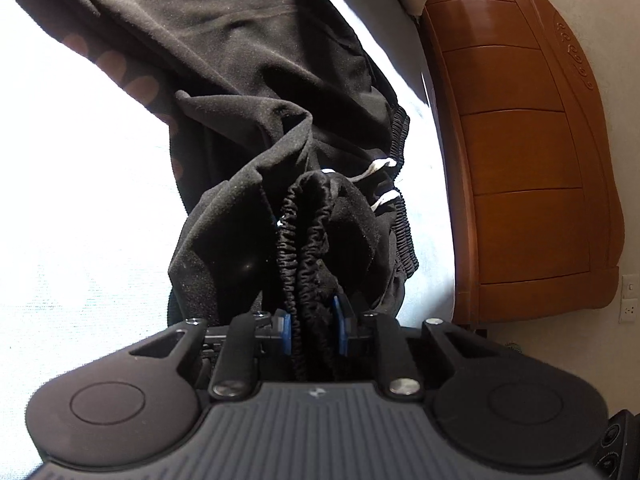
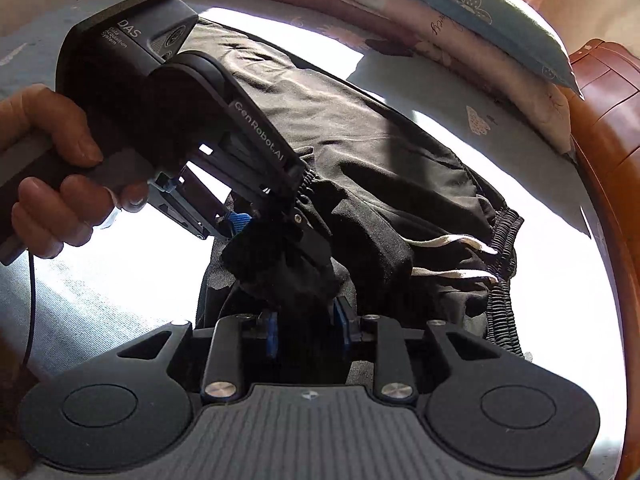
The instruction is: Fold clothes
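While pinched: fleecy black trousers, ruched waistband.

Both wrist views close over trousers

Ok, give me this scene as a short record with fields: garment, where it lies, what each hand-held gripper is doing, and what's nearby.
garment: black trousers with elastic waistband and white drawstring
surface: bed with pale sheet
left hand-held gripper: shut on bunched waistband
right hand-held gripper: shut on black fabric close to the left one
hand: holds the left gripper's handle
nearby: wooden headboard, blue pillow
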`<action>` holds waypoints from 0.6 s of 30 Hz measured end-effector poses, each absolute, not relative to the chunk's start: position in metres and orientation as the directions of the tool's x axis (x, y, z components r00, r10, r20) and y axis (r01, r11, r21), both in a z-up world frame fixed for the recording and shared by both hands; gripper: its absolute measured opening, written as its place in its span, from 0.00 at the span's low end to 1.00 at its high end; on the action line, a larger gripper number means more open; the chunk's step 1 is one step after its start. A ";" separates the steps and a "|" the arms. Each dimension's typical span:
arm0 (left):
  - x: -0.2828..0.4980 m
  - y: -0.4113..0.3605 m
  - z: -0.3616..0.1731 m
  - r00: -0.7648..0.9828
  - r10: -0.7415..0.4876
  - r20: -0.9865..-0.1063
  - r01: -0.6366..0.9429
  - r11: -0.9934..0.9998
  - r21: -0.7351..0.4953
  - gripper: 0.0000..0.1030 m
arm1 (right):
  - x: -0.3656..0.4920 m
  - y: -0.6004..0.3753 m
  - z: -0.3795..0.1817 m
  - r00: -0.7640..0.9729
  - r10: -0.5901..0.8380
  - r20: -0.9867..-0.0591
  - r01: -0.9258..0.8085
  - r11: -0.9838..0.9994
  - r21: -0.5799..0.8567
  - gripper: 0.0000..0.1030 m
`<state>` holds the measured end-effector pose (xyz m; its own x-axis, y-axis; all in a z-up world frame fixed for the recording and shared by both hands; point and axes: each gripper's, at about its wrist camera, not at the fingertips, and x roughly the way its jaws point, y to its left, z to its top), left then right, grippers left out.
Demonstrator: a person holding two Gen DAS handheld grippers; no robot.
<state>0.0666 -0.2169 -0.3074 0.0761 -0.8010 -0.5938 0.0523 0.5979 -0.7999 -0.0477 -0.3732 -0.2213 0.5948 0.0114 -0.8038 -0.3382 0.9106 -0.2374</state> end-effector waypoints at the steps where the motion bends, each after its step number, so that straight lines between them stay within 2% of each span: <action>1: 0.065 -0.214 -0.305 0.078 -0.795 -0.602 0.061 0.606 -0.793 0.15 | -0.048 -0.377 -0.219 0.604 -0.003 -0.797 -0.307 0.922 -0.236 0.45; 4: 0.060 -0.202 -0.288 0.103 -0.753 -0.650 0.127 0.658 -0.742 0.13 | -0.051 -0.386 -0.213 0.620 -0.024 -0.785 -0.242 0.945 -0.220 0.52; 10: 0.053 -0.166 -0.258 0.151 -0.702 -0.696 0.183 0.712 -0.678 0.11 | -0.059 -0.390 -0.191 0.671 -0.034 -0.741 -0.159 0.969 -0.189 0.52; 14: 0.049 -0.132 -0.246 0.195 -0.640 -0.743 0.185 0.768 -0.613 0.10 | -0.061 -0.379 -0.176 0.690 0.016 -0.723 -0.172 0.975 -0.142 0.55; 18: 0.044 -0.084 -0.241 0.241 -0.549 -0.800 0.140 0.836 -0.531 0.10 | -0.054 -0.370 -0.175 0.667 0.023 -0.744 -0.165 0.979 -0.118 0.57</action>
